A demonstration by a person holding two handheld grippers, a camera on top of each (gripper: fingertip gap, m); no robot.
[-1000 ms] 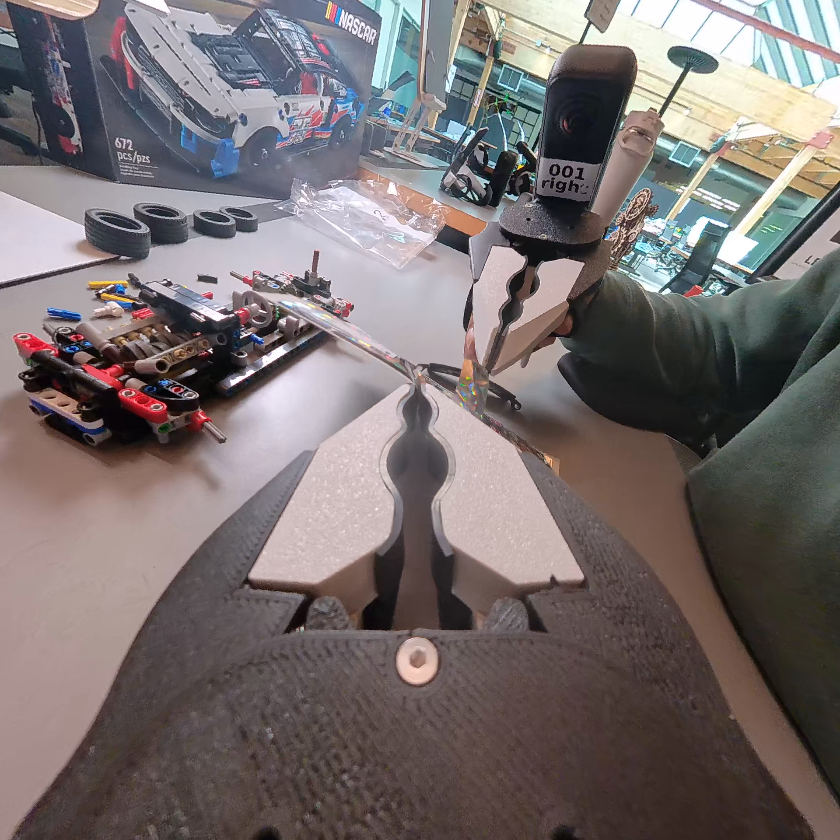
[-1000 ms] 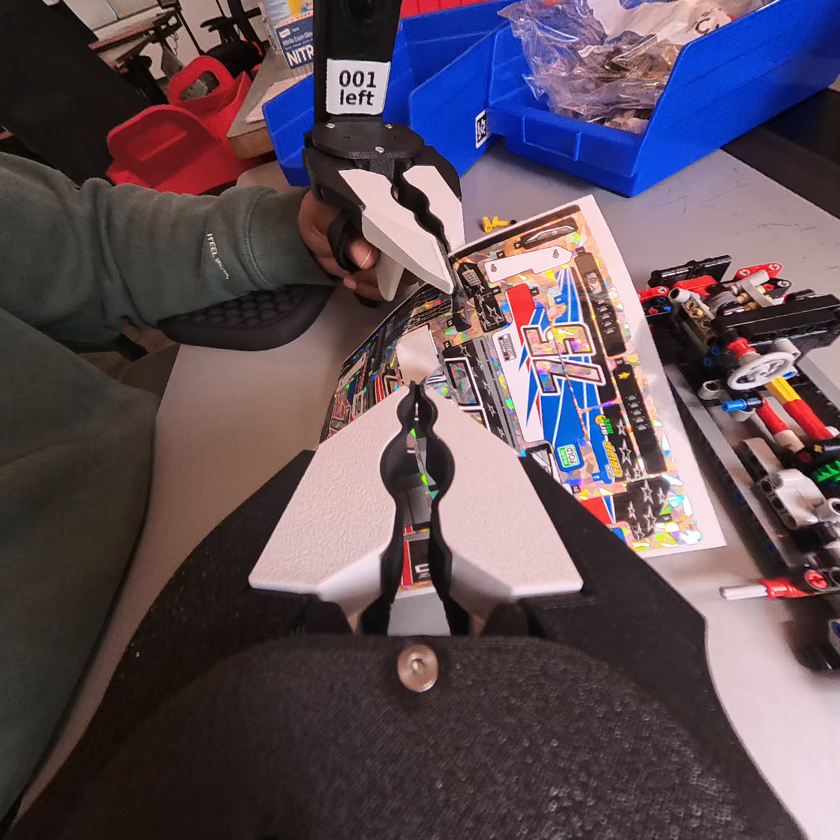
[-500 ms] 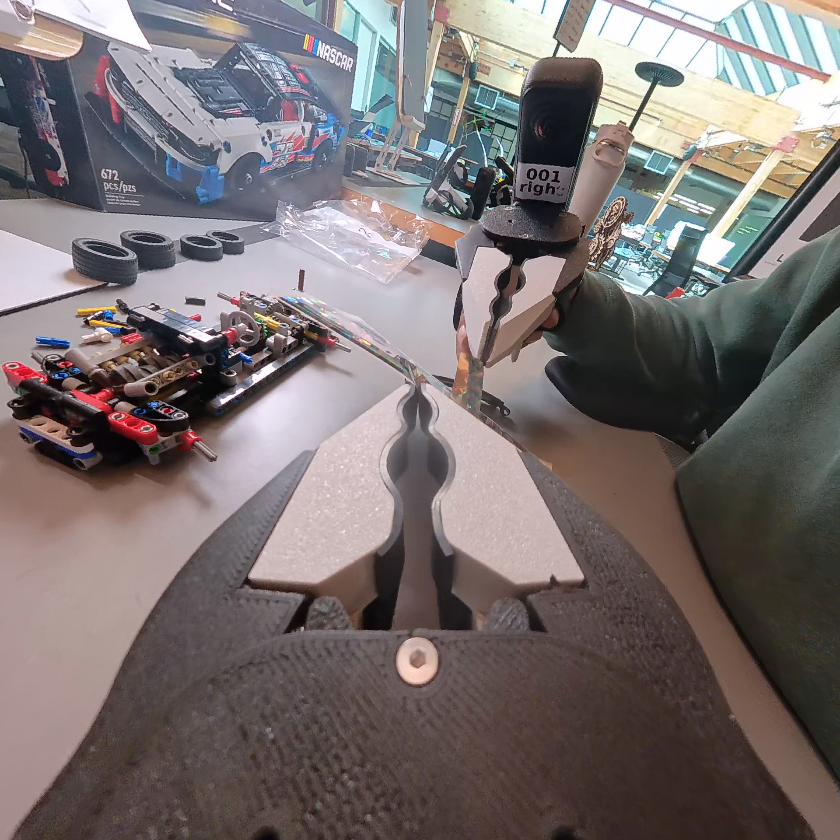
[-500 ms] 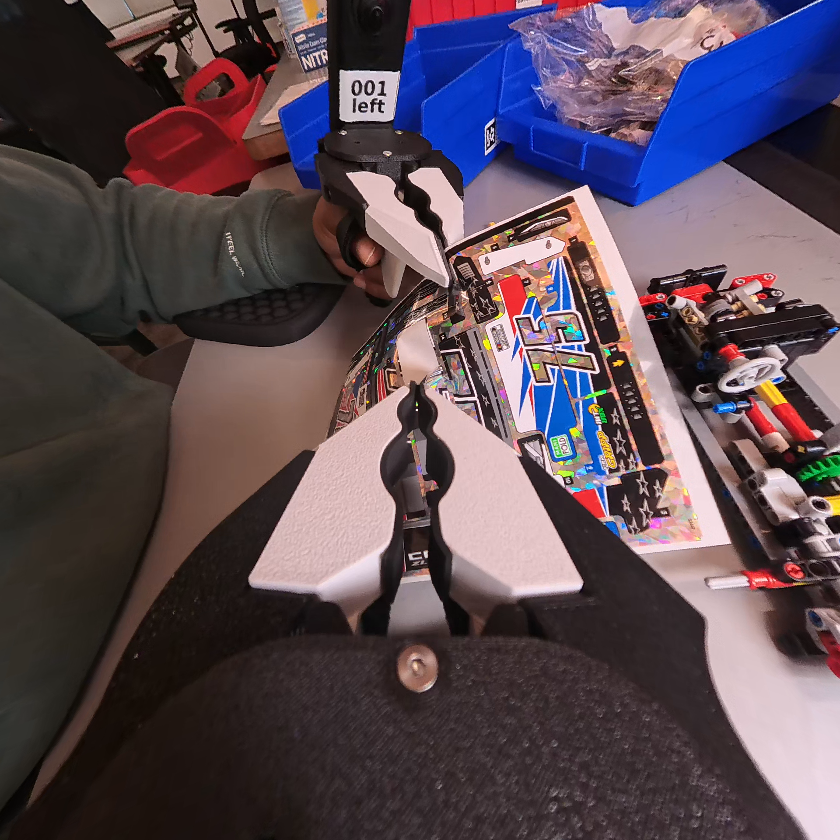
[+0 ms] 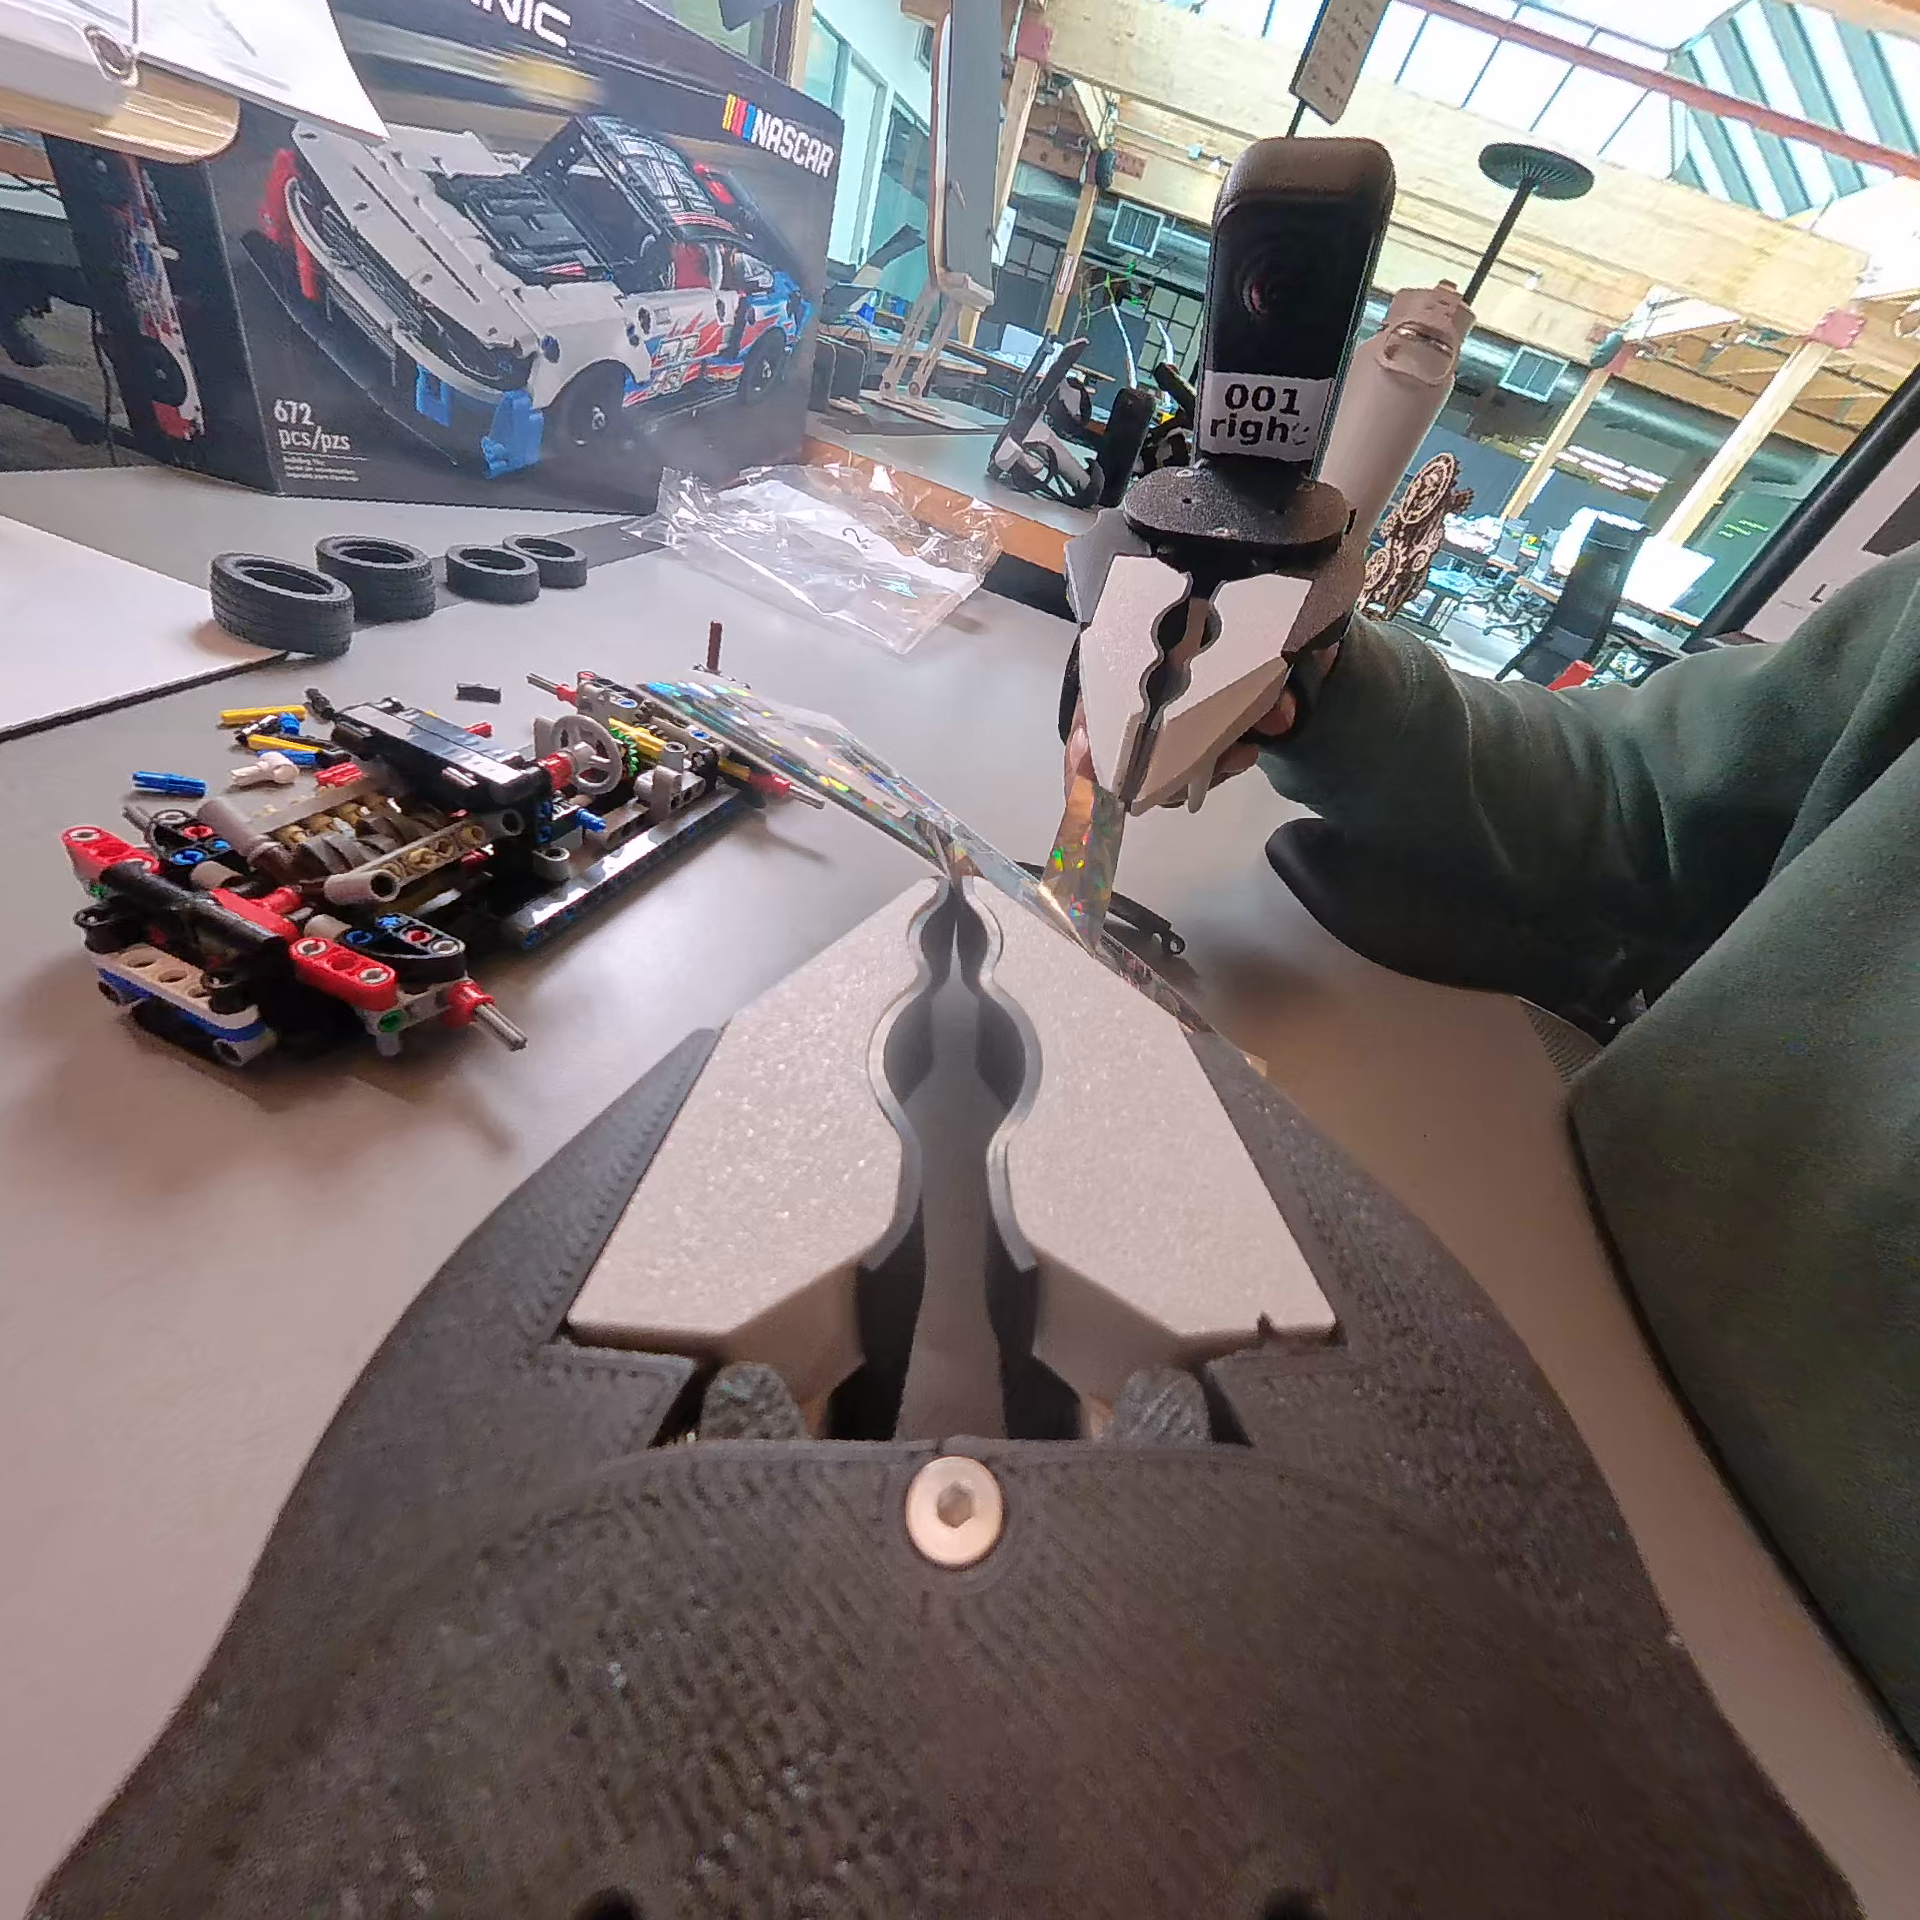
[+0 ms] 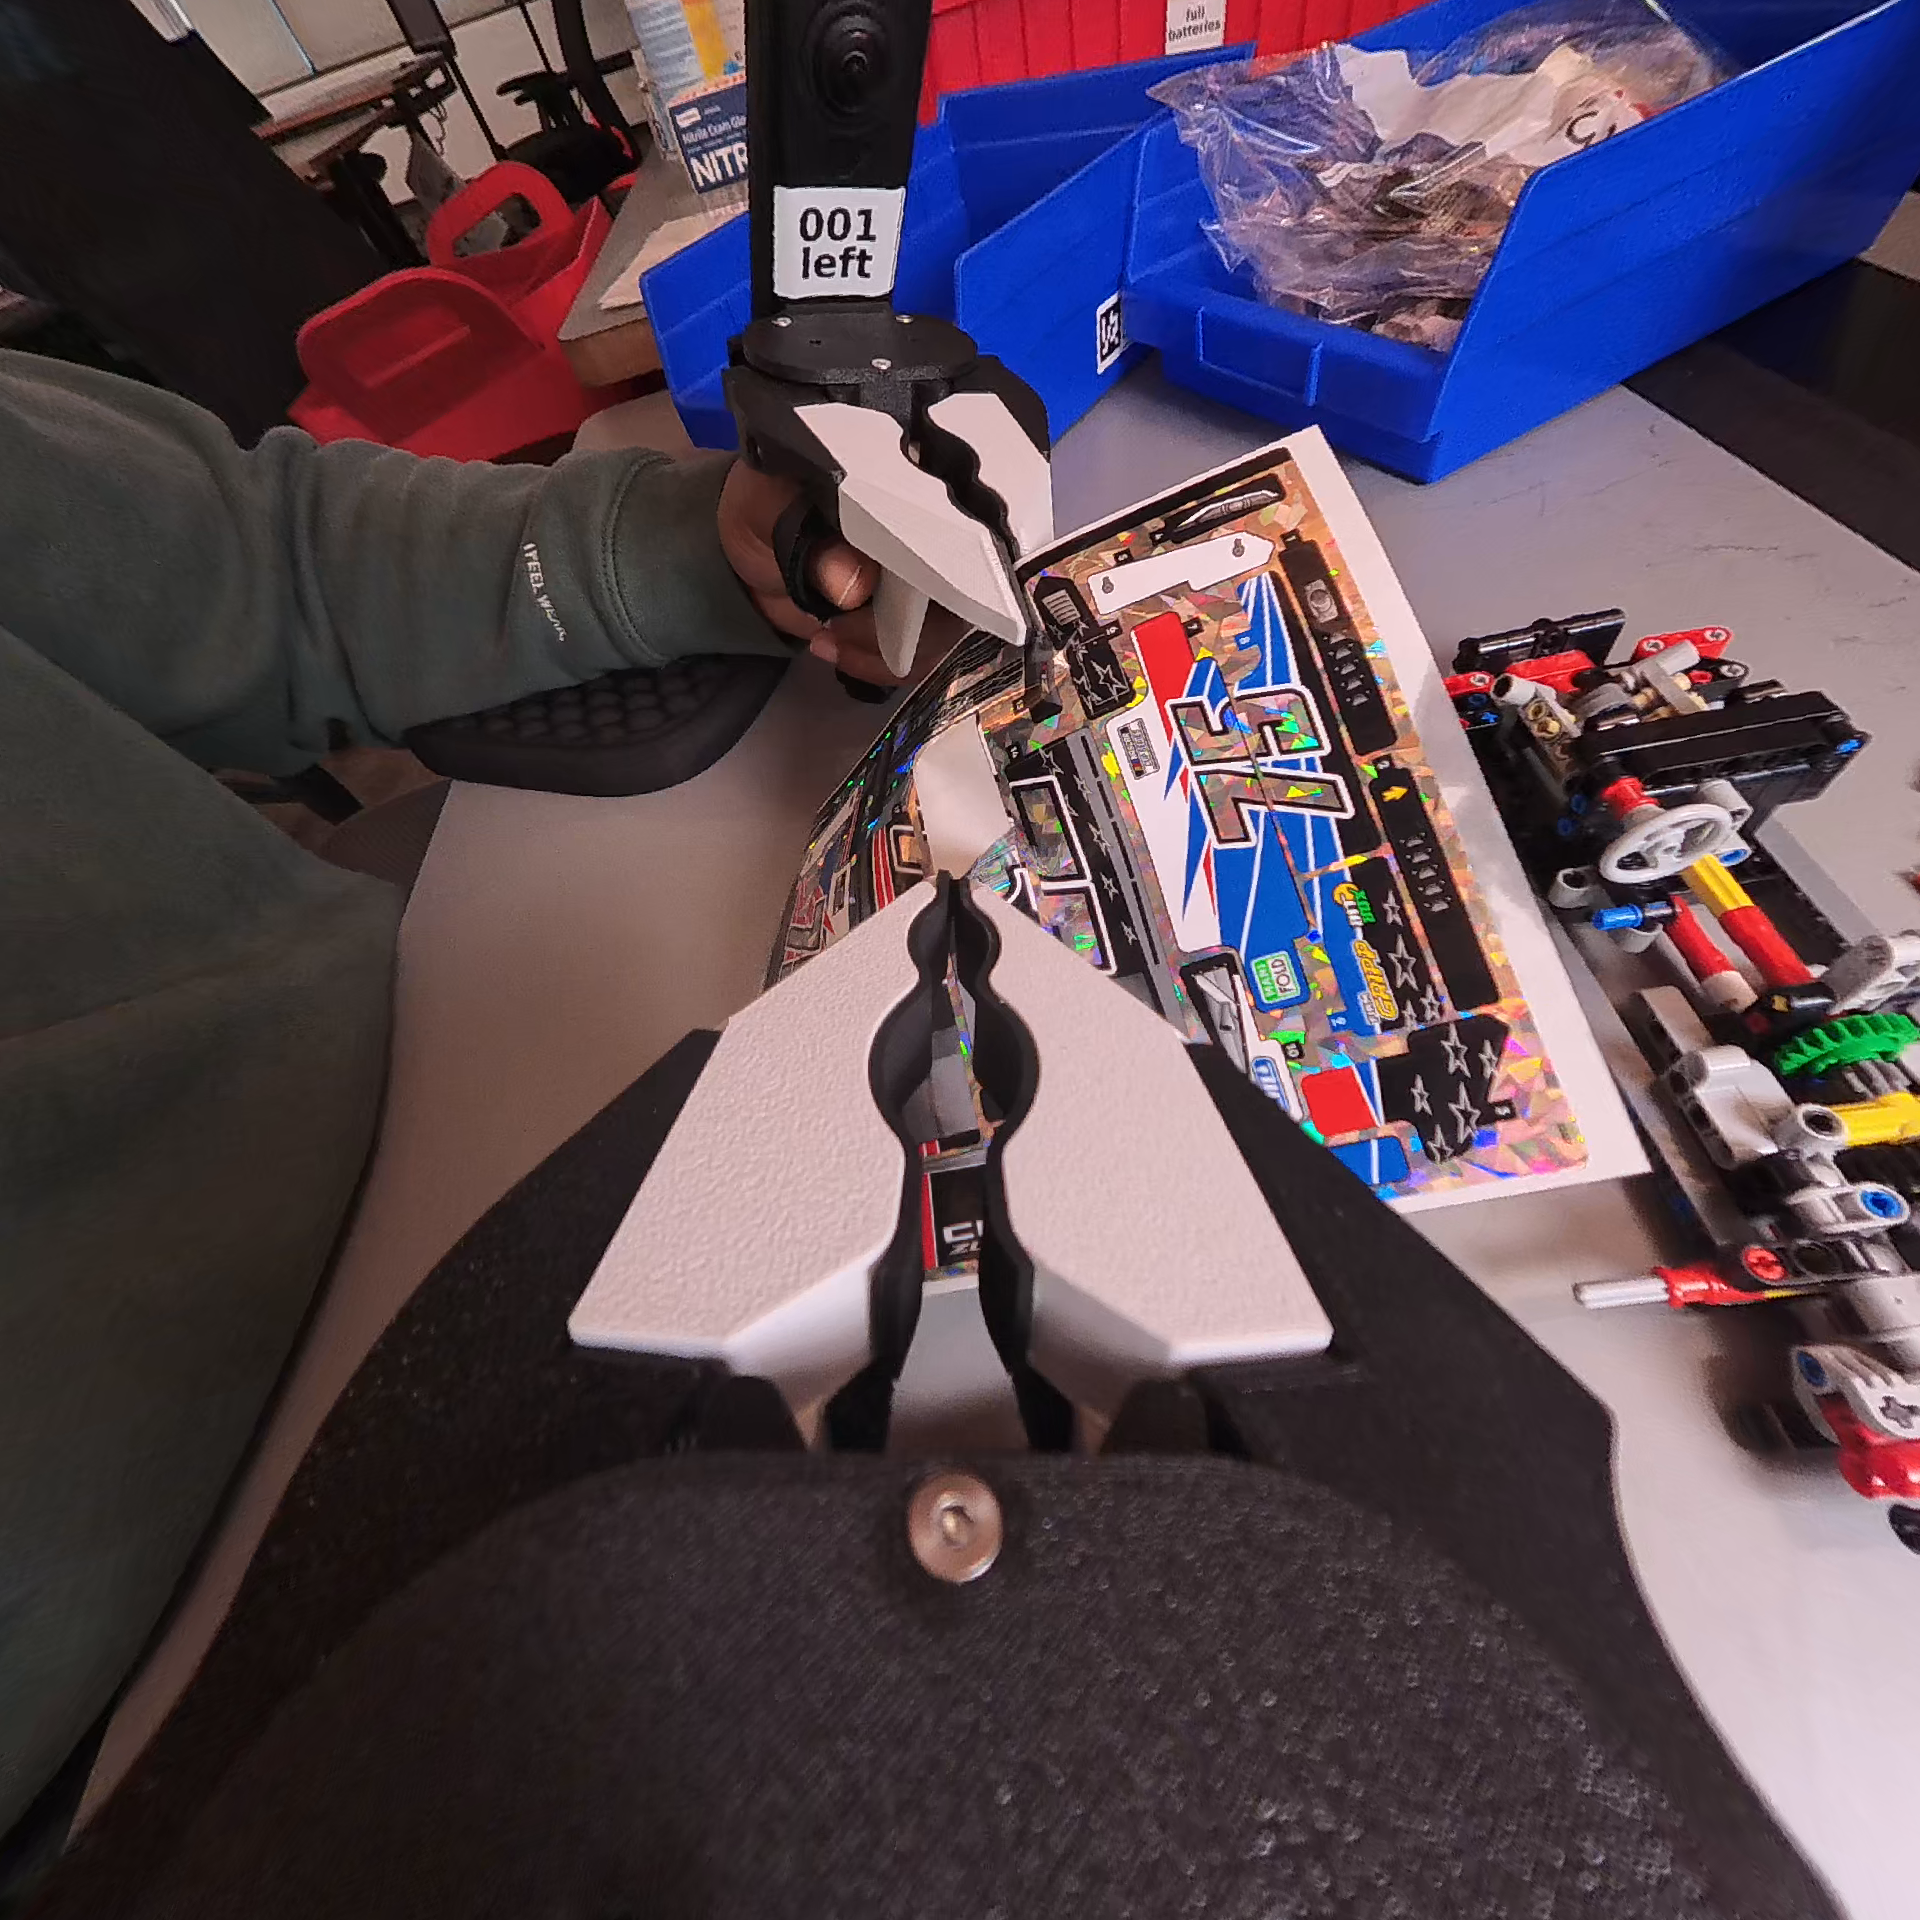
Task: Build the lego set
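Observation:
A holographic sticker sheet [image 6: 1299,862] lies partly lifted off the grey table, beside the half-built lego chassis [image 6: 1714,935]. My right gripper [image 6: 945,888] is shut on the sheet's bent-up near edge. My left gripper [image 6: 1023,634] is shut on a small black sticker [image 6: 1039,675] at the sheet's far corner. In the left wrist view my left gripper [image 5: 951,888] pinches at the raised sheet [image 5: 831,769], and my right gripper [image 5: 1127,800] holds a shiny flap of it. The chassis [image 5: 343,862] sits to the left there.
The set's box [image 5: 520,260], several black tyres [image 5: 281,603], a clear plastic bag [image 5: 831,551] and loose pins [image 5: 260,717] lie behind the chassis. Blue bins [image 6: 1455,343], one holding bagged parts, stand at the back. Green sleeves reach in from the table's near edge. Some 8 cm of space lies between my two pairs of fingers.
Both grippers stay shut and have shifted slightly with the sheet held between them. The chassis has not moved.

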